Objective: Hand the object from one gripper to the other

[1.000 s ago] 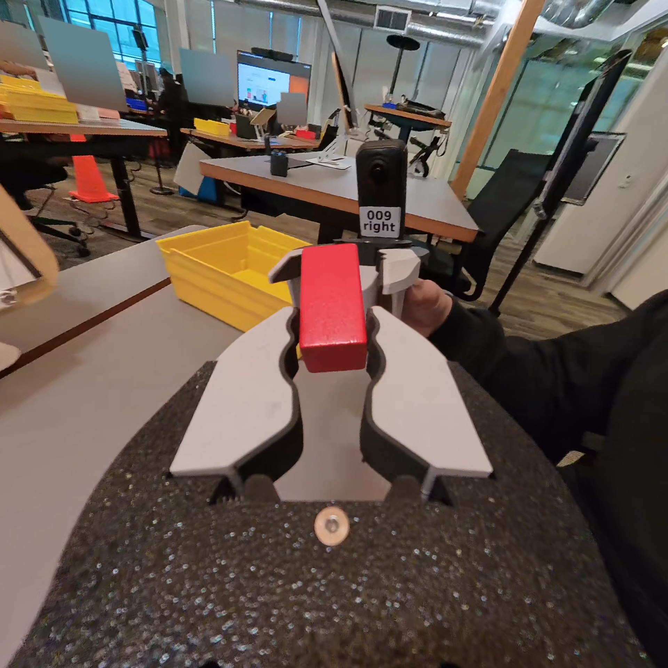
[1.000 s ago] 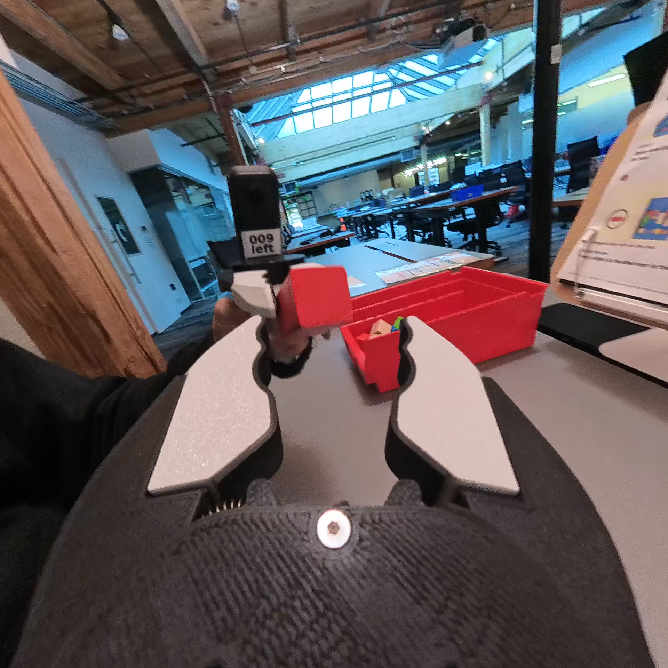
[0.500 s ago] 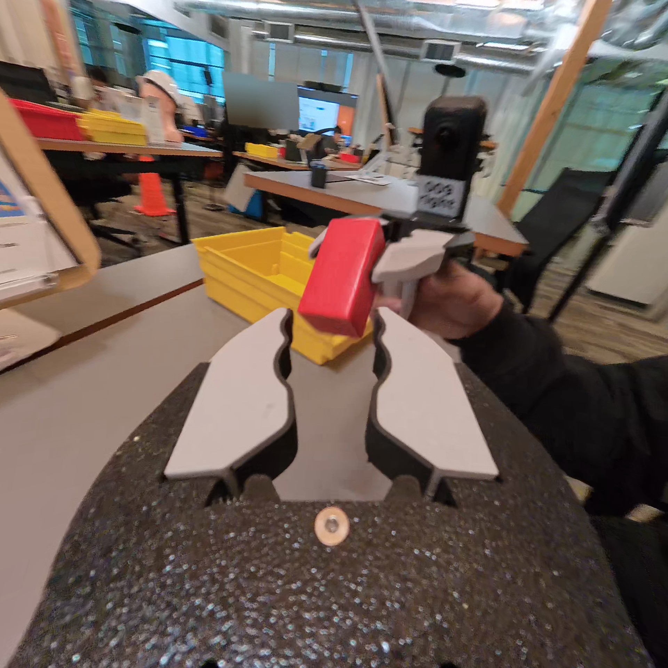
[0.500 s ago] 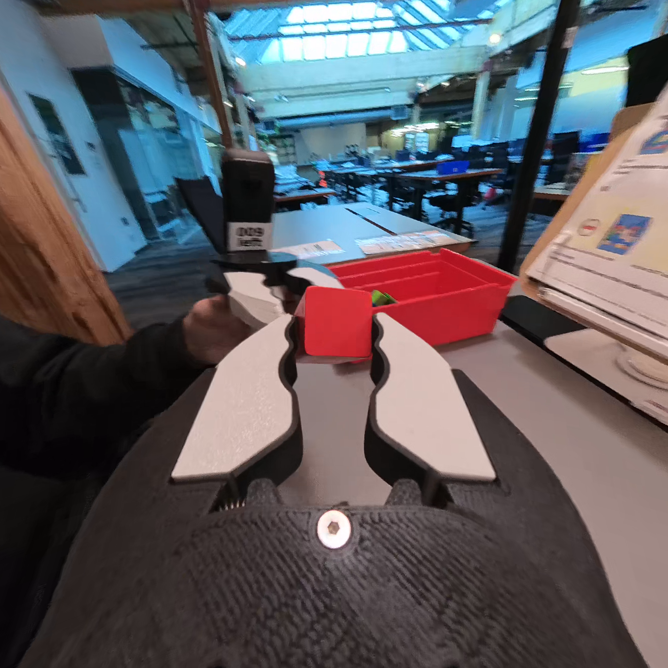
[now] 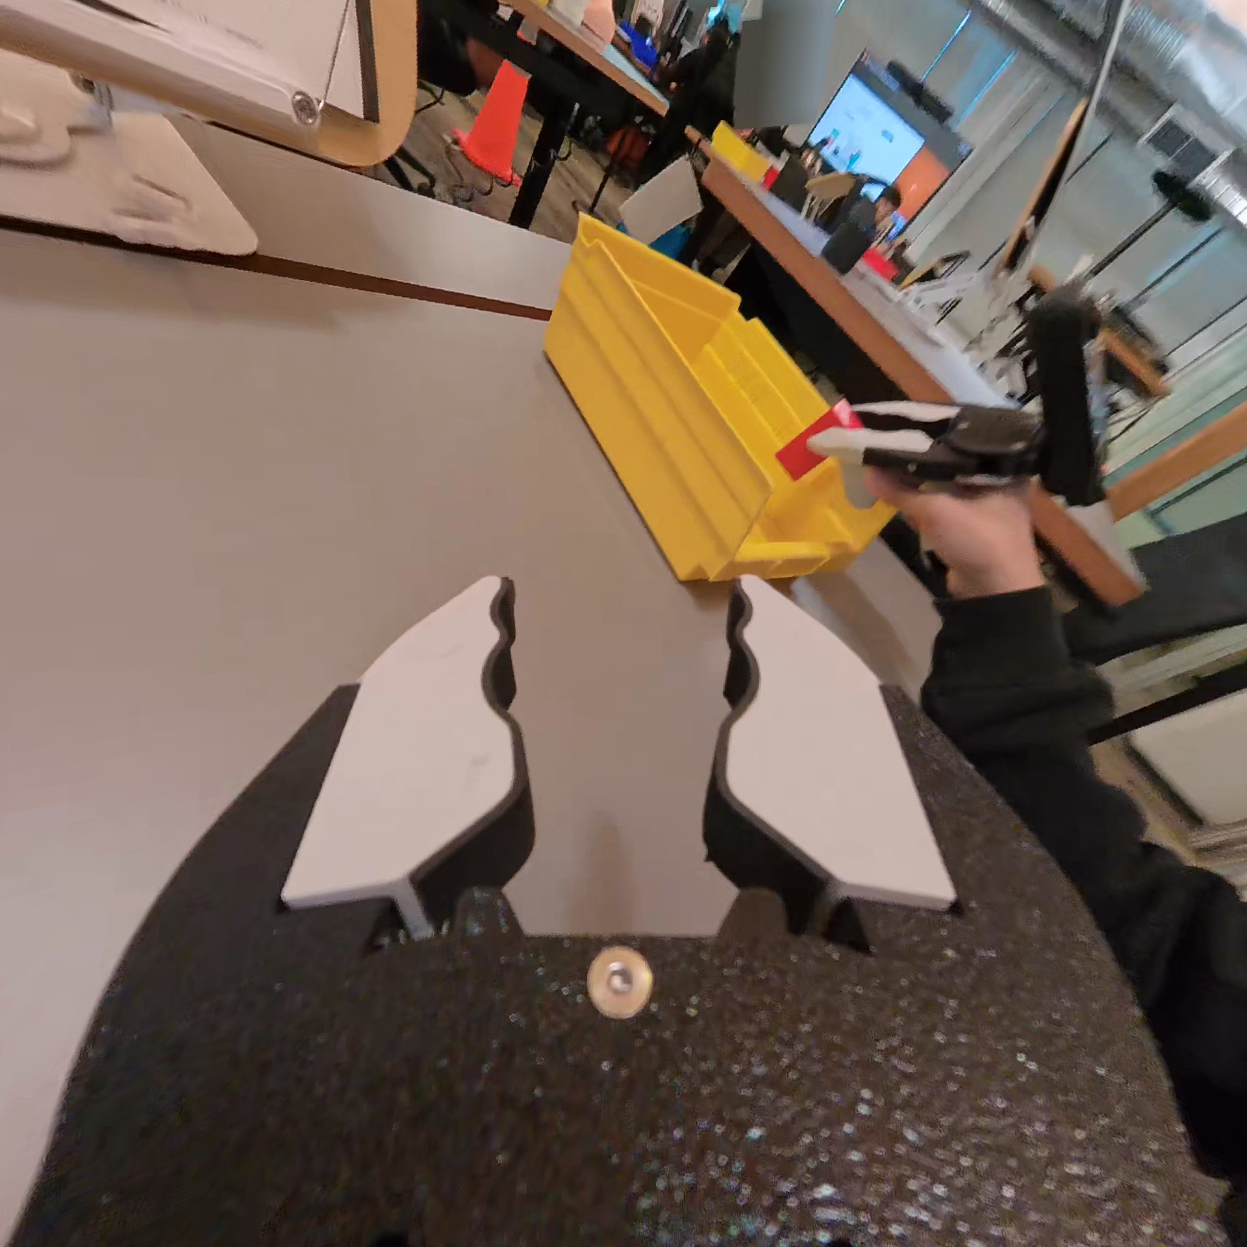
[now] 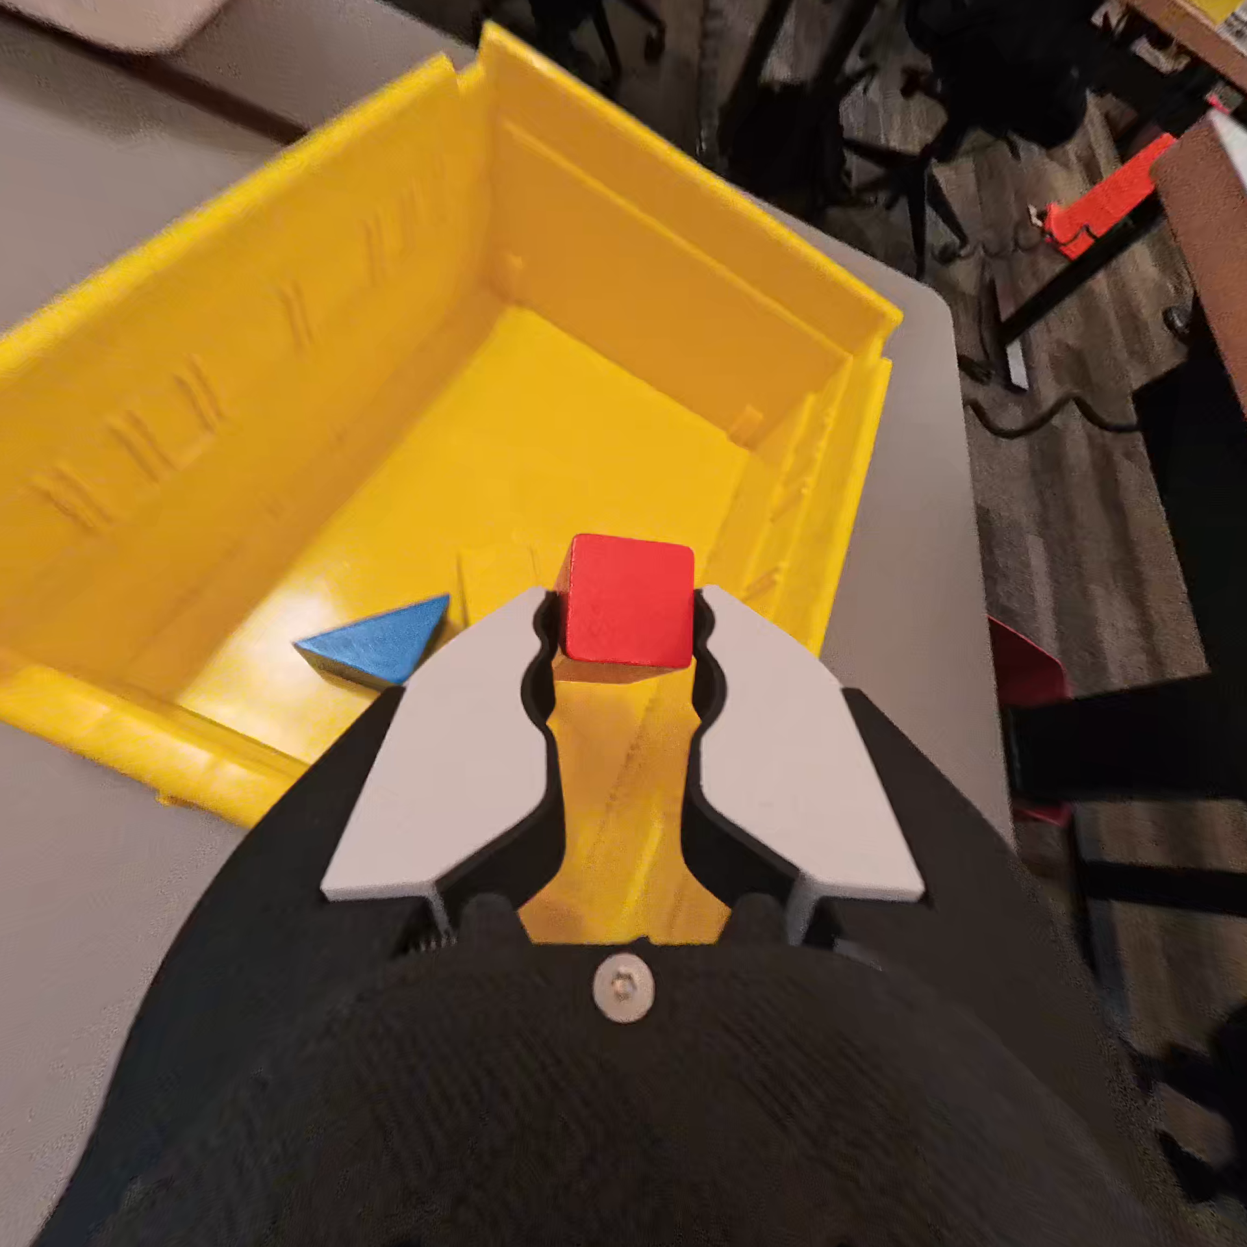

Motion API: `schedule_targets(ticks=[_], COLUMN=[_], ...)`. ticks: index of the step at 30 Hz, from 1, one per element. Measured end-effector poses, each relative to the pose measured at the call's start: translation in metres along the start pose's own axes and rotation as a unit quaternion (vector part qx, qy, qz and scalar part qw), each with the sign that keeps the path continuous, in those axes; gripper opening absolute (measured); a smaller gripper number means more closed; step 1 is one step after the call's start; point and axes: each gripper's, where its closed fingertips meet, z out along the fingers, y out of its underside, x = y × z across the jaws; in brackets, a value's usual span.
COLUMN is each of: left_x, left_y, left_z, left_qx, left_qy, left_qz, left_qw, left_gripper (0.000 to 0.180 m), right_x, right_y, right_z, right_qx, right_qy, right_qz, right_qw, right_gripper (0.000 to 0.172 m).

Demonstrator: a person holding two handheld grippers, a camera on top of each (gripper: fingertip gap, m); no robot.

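1. Your red block (image 6: 627, 607): painted wood, matt, bare wood underneath.
2. Yellow bin (image 6: 283, 324): moulded plastic, glossy floor.
3. Blue wedge (image 6: 378, 641) at 9 o'clock of the block: painted, faintly grainy.
4. Table (image 5: 270, 438): smooth matt grey laminate.

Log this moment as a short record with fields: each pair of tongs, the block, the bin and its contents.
Left tongs: open, nothing between the fingers, above the grey table
Right tongs: closed on the red wooden block, both pads against its sides
Block position: held over the yellow plastic bin, not yet released
Bin contents: one blue wooden triangular wedge on the floor
Handover: done
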Motion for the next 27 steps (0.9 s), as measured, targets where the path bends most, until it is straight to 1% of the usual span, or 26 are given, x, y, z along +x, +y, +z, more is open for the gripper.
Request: schedule_targets(ticks=[1,4,6,8,10,11,13,14,16,18,19,21,23,25,26,27], left_x=[0.0,-0.002,-0.005,-0.008,-0.013,-0.016,-0.028,-0.038,-0.058,-0.076,-0.086,-0.108,-0.129,-0.151,-0.162,-0.171], left_y=[-0.001,-0.005,-0.005,-0.006,-0.008,-0.01,-0.016,-0.022,-0.037,-0.054,-0.064,-0.081,-0.093,-0.099,-0.098,-0.095], left_z=[-0.001,-0.005,-0.007,-0.009,-0.012,-0.015,-0.024,-0.033,-0.056,-0.082,-0.096,-0.124,-0.146,-0.16,-0.164,-0.166], left_qx=[0.006,0.024,0.028,0.031,0.033,0.033,0.034,0.039,0.051,0.07,0.085,0.111,0.11,0.087,0.058,0.026], left_qy=[0.01,0.033,0.035,0.03,0.01,-0.008,-0.071,-0.118,-0.208,-0.261,-0.277,-0.294,-0.298,-0.307,-0.311,-0.314], left_qz=[-0.017,-0.05,-0.055,-0.051,-0.028,-0.008,0.052,0.091,0.172,0.211,0.21,0.202,0.212,0.238,0.254,0.27], left_qw=[1.0,0.998,0.997,0.998,0.999,0.999,0.996,0.988,0.962,0.939,0.934,0.927,0.924,0.917,0.914,0.91], left_gripper=[0.056,0.048,0.047,0.047,0.048,0.049,0.054,0.057,0.062,0.067,0.07,0.069,0.067,0.058,0.056,0.059], right_x=[0.002,0.011,0.01,0.01,0.01,0.01,0.012,0.011,0.01,0.005,0.001,-0.007,-0.014,-0.02,-0.023,-0.025], right_y=[0.005,0.018,0.024,0.025,0.026,0.024,0.018,0.014,0.007,-0.001,-0.005,-0.015,-0.027,-0.035,-0.038,-0.039], right_z=[0.0,0.0,0.001,0.003,0.003,0.003,0.003,0.002,-0.001,-0.004,-0.006,-0.009,-0.013,-0.016,-0.016,-0.017], right_qx=[-0.016,-0.055,-0.071,-0.072,-0.079,-0.075,-0.059,-0.049,-0.032,-0.014,-0.004,0.021,0.05,0.07,0.074,0.075], right_qy=[0.004,0.027,0.02,0.022,0.024,0.025,0.036,0.036,0.034,0.023,0.015,-0.004,-0.022,-0.035,-0.04,-0.044], right_qz=[-0.013,-0.046,-0.047,-0.052,-0.06,-0.063,-0.058,-0.055,-0.053,-0.051,-0.049,-0.041,-0.03,-0.017,-0.013,-0.011], right_qw=[1.0,0.997,0.996,0.996,0.995,0.995,0.996,0.997,0.998,0.998,0.999,0.999,0.998,0.997,0.996,0.996], right_gripper=[0.038,0.038,0.038,0.038,0.038,0.042,0.059,0.064,0.067,0.069,0.069,0.069,0.069,0.072,0.075,0.077])
